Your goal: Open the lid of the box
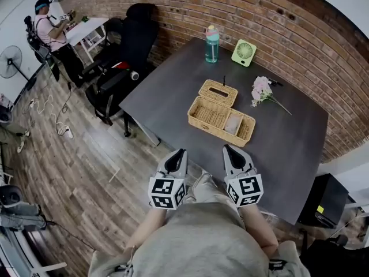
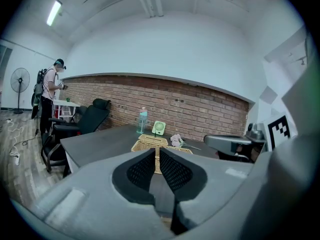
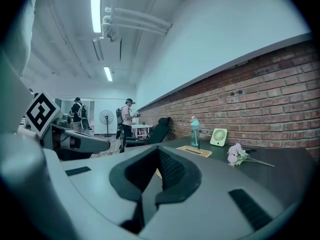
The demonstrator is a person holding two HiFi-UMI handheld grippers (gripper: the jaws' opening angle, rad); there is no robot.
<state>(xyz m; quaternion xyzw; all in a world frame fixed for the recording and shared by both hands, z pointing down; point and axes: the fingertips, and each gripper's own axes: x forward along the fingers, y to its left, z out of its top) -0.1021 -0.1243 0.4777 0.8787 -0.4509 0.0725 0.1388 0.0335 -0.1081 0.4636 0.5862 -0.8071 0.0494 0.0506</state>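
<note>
Head view
Table: dark grey top (image 1: pixel 173 79) along a brick wall.
Box: the wicker box (image 1: pixel 203 120) stands near the middle of the table, its top uncovered, with a pale item inside toward its right end.
Lid: the wicker lid (image 1: pixel 218 92), with a slot in it, lies off the opening, touching the box's far edge.
Other things: a teal bottle (image 1: pixel 212 44) and a small green fan (image 1: pixel 244 52) stand by the wall; pink flowers (image 1: pixel 261 90) lie to the right of the lid.
Left gripper (image 1: pixel 180 153): held at the table's near edge, pointing toward the box, well short of it.
Right gripper (image 1: pixel 229 149): beside the left one, over the near edge, also apart from the box.
Room: black chair (image 1: pixel 130 39) at the table's left end; a person (image 1: pixel 49 30) stands at a white desk in the far corner.

Left gripper view
Jaws: nearly together, with only a thin slit between the pads (image 2: pixel 142 166), and nothing in it.
Box: seen beyond the tips, low and wide (image 2: pixel 142 145), not touched.
Right gripper: juts in at the right (image 2: pixel 227 143).

Right gripper view
Jaws: pressed together, tip to tip, pinching nothing.
Lid: lies flat on the table ahead (image 3: pixel 195 151), with the bottle (image 3: pixel 194 131), fan (image 3: pixel 218 137) and flowers (image 3: pixel 235 155) around it.
Left gripper: visible at the left (image 3: pixel 80 141).
</note>
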